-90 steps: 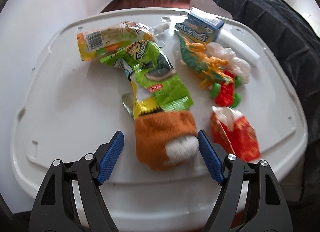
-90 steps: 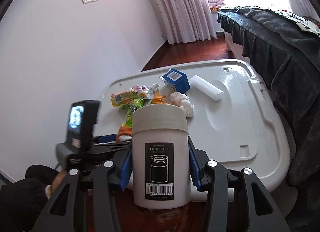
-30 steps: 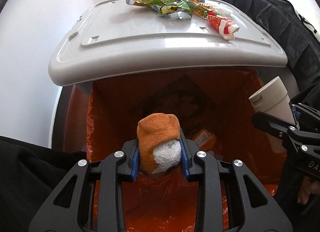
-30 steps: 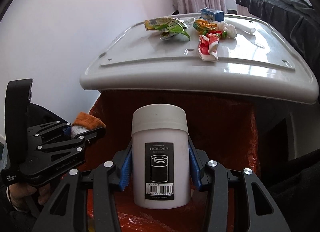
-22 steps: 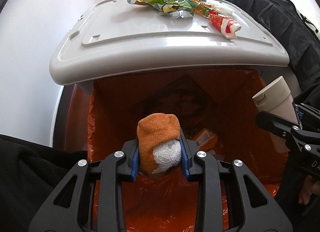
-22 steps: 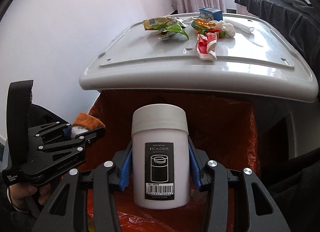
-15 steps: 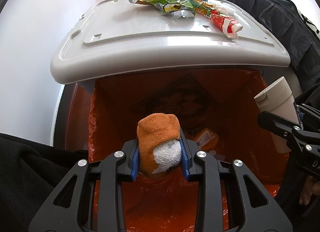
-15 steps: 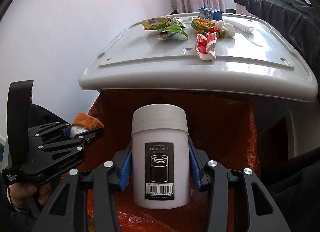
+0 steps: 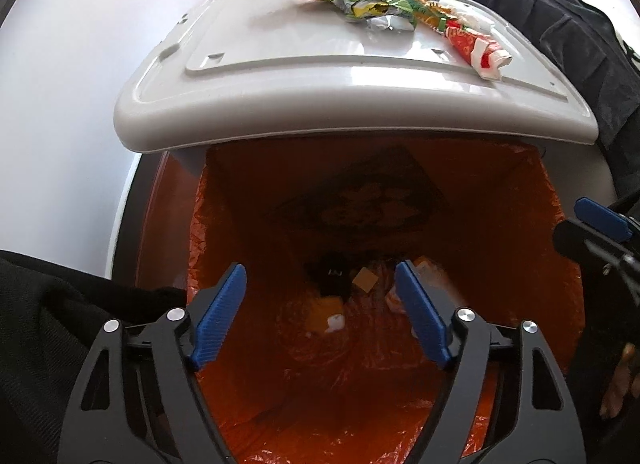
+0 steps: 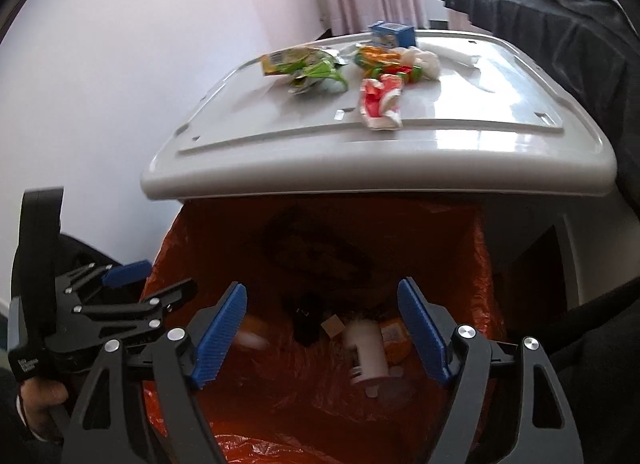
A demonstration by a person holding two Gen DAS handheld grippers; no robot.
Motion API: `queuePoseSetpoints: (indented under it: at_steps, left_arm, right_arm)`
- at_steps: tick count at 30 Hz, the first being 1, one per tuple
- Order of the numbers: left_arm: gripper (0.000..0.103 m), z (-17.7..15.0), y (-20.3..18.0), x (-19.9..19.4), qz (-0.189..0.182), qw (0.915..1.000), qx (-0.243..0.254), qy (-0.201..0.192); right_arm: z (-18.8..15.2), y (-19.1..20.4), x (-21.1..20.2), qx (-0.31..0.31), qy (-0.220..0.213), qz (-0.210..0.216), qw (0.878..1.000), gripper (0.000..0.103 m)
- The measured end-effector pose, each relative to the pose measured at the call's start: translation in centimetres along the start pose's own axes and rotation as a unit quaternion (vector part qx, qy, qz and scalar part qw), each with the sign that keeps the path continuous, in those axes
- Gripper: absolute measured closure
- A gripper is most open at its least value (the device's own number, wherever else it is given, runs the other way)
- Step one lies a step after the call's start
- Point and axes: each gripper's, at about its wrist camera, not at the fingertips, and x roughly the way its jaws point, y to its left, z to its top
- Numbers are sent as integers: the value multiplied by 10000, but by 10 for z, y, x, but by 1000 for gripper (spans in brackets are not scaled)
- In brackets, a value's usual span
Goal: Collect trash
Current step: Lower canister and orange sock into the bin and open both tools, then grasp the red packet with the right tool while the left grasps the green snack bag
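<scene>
Both tongs hang spread and empty over the orange-lined bin: the left tongs and the right tongs each show a wide gap between their blue pads. Down in the liner lie the white holder cup on its side and a blurred orange sock (too smeared to say whether it has settled). The remaining trash sits on the white lid surface behind the bin: a green snack wrapper, a red-and-white wrapper, crumpled tissue and a blue carton. The sensible next step is to lift clear of the liner and take the red-and-white wrapper, nearest the edge, pinching its crumpled bulk.
</scene>
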Motion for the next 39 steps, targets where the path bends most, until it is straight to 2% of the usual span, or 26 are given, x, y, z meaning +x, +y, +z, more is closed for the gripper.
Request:
queuePoseSetpoints:
  at_steps: [5, 9, 12, 16, 21, 25, 26, 28, 29, 30, 35, 39]
  left_arm:
    - [27, 0, 0, -1, -41, 10000, -2, -38]
    - [27, 4, 1, -5, -152, 9999, -33, -48]
    - [27, 12, 1, -13, -344, 9994, -36, -56]
    - [27, 35, 0, -27, -357, 9991, 118, -211]
    - [27, 70, 2, -35, -362, 9986, 140, -367]
    - [27, 87, 6, -33, -360, 9985, 10, -410]
    - [27, 90, 8, -33, -369, 9984, -28, -420]
    - [27, 93, 11, -31, -350, 9985, -88, -418]
    - [27, 94, 12, -30, -348, 9985, -119, -393]
    - [27, 95, 13, -29, -347, 9986, -145, -363]
    - [27, 103, 9, -25, -360, 9987, -189, -302]
    - [27, 129, -4, -21, -361, 9986, -157, -348]
  right_arm:
    - [3, -2, -2, 69, -3, 68, 10000, 26]
    - [17, -7, -4, 275, 66, 287, 9992, 26]
    - [48, -16, -7, 334, -28, 278, 9991, 26]
    - [98, -24, -4, 223, -280, 66, 9993, 26]
    - [147, -34, 38, 368, -99, -146, 9992, 25]
    - [163, -37, 79, 428, 195, -403, 9981, 26]
    - [165, -38, 87, 422, 247, -454, 9978, 28]
    - [165, -37, 102, 300, 356, -660, 9967, 44]
    - [164, -34, 102, 88, 246, -876, 9958, 62]
    - [163, -32, 104, 1, 282, -885, 9957, 74]
    - [162, -44, 80, 144, 139, -590, 9981, 77]
    - [180, -56, 21, 240, -393, -154, 9988, 77]
